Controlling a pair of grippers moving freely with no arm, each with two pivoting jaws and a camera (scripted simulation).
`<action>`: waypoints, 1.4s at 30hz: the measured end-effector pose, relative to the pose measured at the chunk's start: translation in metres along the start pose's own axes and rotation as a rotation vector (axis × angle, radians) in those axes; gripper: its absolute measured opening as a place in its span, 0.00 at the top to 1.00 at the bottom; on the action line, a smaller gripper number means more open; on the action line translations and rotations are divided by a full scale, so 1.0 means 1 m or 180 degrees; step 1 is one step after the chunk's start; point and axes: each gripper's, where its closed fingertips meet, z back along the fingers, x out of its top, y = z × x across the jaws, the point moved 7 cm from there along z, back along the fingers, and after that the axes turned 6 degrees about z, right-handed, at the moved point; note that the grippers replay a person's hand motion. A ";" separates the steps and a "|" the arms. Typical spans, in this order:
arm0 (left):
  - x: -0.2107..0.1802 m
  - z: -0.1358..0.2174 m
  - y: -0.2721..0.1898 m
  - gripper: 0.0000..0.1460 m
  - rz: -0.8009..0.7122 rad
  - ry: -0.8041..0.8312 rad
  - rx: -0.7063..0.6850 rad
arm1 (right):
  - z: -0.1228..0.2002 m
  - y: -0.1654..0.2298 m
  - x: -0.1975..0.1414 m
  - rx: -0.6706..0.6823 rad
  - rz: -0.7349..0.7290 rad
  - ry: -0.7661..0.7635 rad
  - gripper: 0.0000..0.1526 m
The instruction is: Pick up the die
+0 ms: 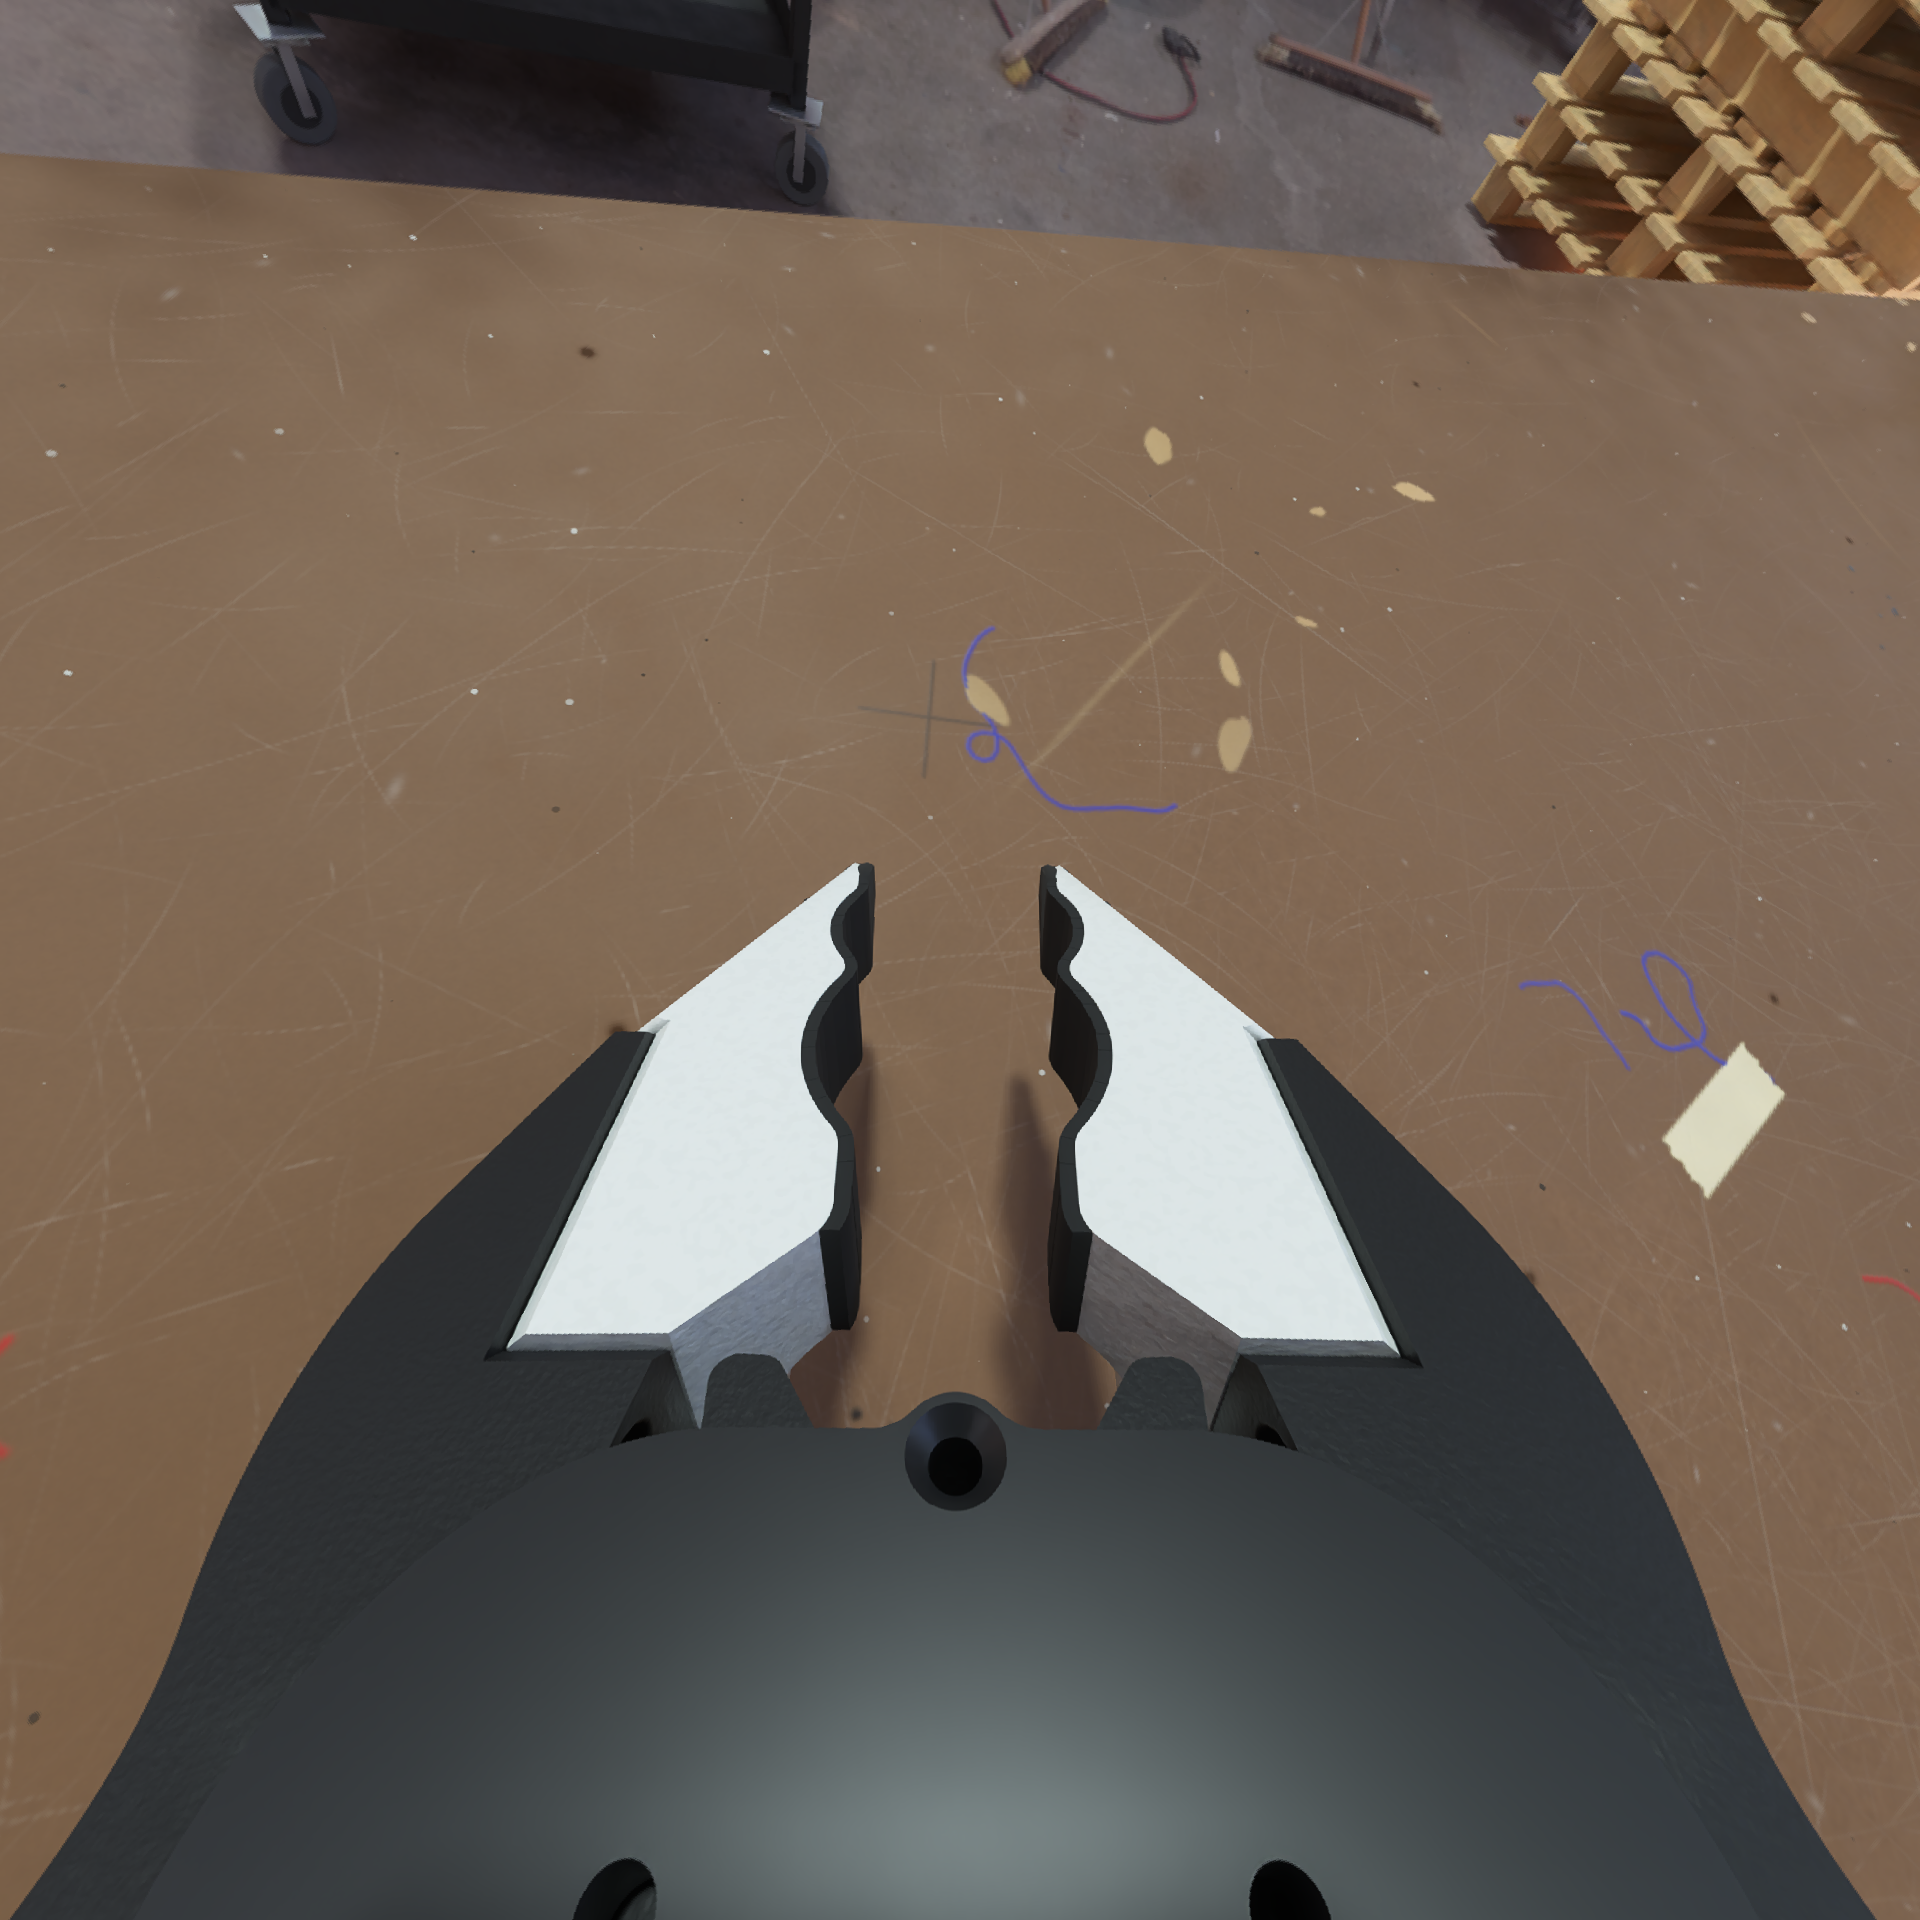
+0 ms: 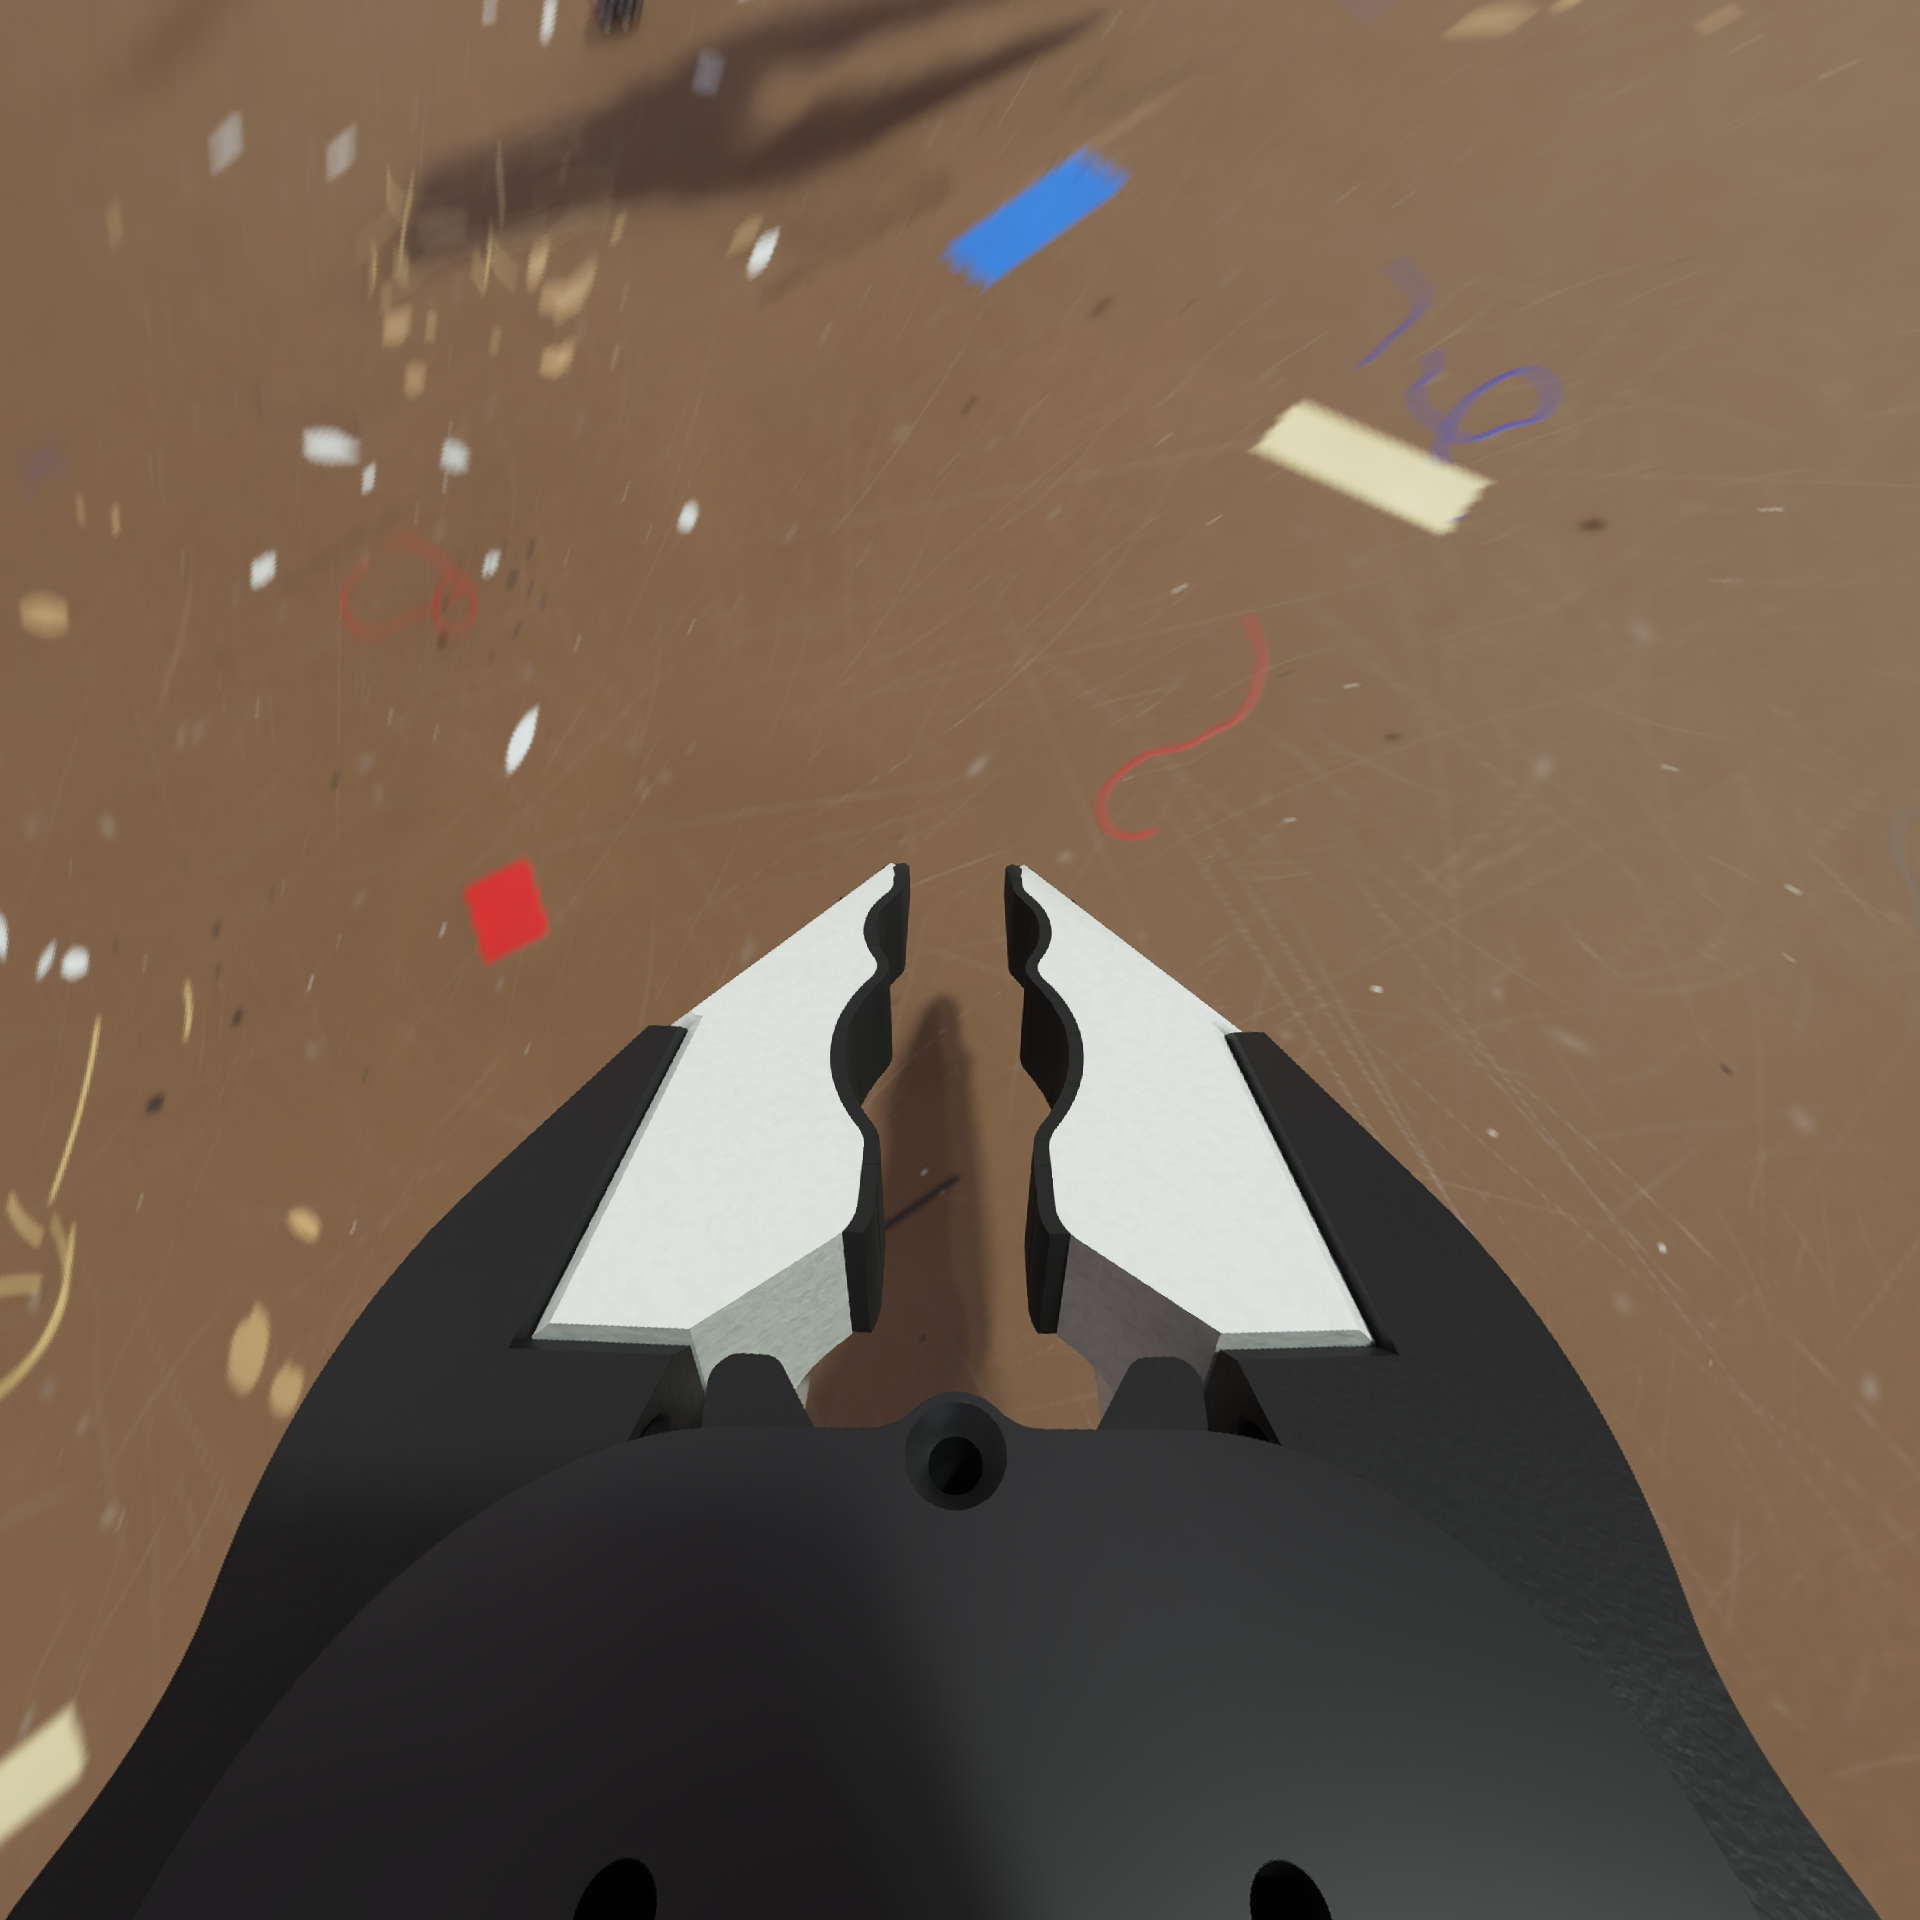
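Observation:
I cannot make out a die in either view. My left gripper (image 1: 957, 873) is open and empty, hovering over the scratched brown table (image 1: 416, 623). My right gripper (image 2: 957, 873) is open with a narrower gap, also empty, low over the same table (image 2: 1558, 935). A small red square (image 2: 506, 911) lies on the table just left of the right gripper's left finger; it is blurred, and I cannot tell whether it is flat tape or a solid object. A long dark shadow (image 2: 727, 114) crosses the far table in the right wrist view.
The table's far edge (image 1: 935, 213) runs across the top of the left wrist view. Beyond it stand a black wheeled cart (image 1: 540, 62) and stacked wooden pallets (image 1: 1714, 135). Beige tape (image 1: 1723, 1120), blue tape (image 2: 1034, 218) and more beige tape (image 2: 1369, 468) lie on the table.

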 end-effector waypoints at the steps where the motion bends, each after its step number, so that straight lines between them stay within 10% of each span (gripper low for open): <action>1: 0.000 0.000 0.000 0.78 -0.0002 0.0001 0.0001 | 0.003 -0.005 -0.002 -0.0097 -0.0133 -0.0224 0.88; 8: 0.010 0.014 0.004 0.79 -0.0090 -0.0060 0.0044 | 0.025 -0.023 -0.002 -0.0649 -0.0326 -0.1057 0.89; 14: 0.041 0.120 0.003 0.81 -0.0466 -0.0406 0.0008 | 0.025 -0.025 -0.005 -0.0442 -0.0473 -0.1031 0.90; 22: -0.067 0.209 0.019 0.81 -0.1219 0.0515 0.0566 | 0.028 -0.028 -0.004 -0.0385 -0.0570 -0.1134 0.90; 28: -0.143 0.228 0.028 0.82 -0.0796 0.0902 0.0538 | 0.025 -0.026 -0.005 -0.0325 -0.0559 -0.1065 0.90; 42: -0.152 0.273 0.069 0.80 -0.0577 0.0861 0.0652 | 0.020 -0.030 -0.009 -0.0298 -0.0664 -0.0961 0.91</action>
